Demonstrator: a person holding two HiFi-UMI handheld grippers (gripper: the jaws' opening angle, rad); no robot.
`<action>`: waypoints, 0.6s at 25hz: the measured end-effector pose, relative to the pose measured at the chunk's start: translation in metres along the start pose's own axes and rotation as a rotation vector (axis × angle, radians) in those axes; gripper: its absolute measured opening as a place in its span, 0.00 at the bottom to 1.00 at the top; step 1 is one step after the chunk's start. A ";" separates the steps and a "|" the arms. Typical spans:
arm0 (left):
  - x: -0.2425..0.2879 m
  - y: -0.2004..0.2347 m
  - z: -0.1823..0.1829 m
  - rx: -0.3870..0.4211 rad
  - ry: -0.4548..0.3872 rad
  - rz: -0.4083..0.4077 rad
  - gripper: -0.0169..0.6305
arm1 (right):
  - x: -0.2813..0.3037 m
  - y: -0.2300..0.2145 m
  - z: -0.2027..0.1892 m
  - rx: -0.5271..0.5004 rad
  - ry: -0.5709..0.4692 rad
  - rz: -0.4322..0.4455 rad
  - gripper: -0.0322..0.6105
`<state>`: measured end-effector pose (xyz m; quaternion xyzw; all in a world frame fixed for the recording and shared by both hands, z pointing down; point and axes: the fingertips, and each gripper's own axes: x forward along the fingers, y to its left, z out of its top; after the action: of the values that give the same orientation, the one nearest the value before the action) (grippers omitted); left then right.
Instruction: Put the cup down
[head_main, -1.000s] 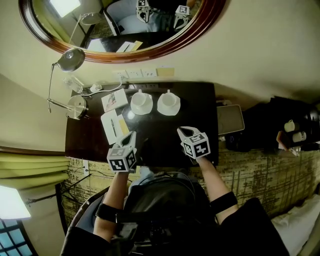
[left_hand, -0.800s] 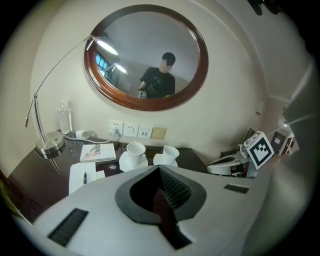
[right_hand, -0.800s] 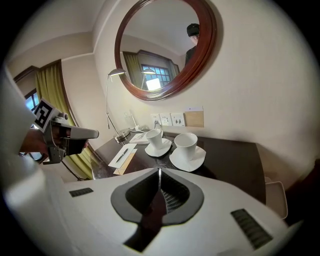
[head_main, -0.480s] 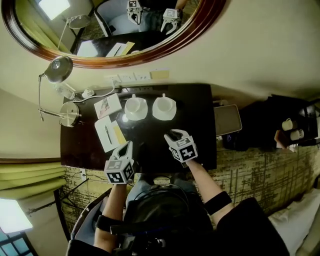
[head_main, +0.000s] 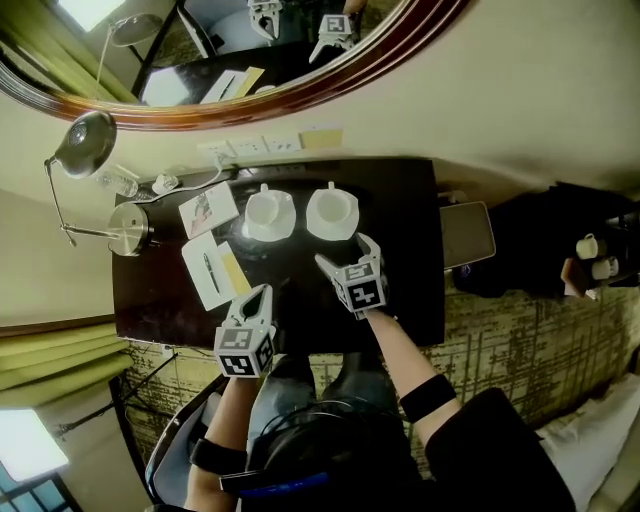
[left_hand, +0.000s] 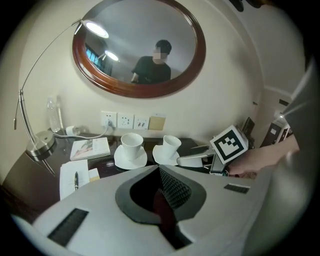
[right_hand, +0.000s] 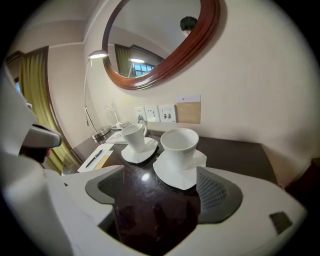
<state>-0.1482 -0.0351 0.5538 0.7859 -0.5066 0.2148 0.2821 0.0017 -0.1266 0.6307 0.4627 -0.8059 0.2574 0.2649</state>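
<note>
Where cup (head_main: 332, 207) sits, second cup (head_main: 268, 210), notepad (head_main: 205, 272), lamp (head_main: 130, 228) (perhaps bottle (head_main: 118, 182) beside)

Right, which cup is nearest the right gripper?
The cup farther from the lamp, just ahead of the right gripper, whose fingers have just been opening with nothing between them. The other cup is nearer the lamp.

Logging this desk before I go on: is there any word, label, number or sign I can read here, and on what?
No text is readable.
Booklet: cover print too blurred to read.
Wall plaque: small print at its top, too small to read.
Notepad: no writing visible.
Marker cubes: black-and-white square patterns, no letters or digits.
</note>
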 end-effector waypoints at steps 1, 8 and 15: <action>0.005 -0.002 -0.002 0.004 0.001 -0.006 0.03 | 0.005 -0.006 0.001 0.005 -0.011 -0.021 0.80; 0.042 -0.013 -0.010 0.038 0.014 -0.045 0.03 | 0.047 -0.036 0.009 -0.010 -0.071 -0.129 0.84; 0.065 -0.019 -0.011 0.039 0.014 -0.080 0.03 | 0.077 -0.036 0.014 -0.025 -0.106 -0.108 0.84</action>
<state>-0.1057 -0.0653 0.5980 0.8093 -0.4685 0.2189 0.2786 -0.0024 -0.1979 0.6777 0.5152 -0.7957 0.2078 0.2412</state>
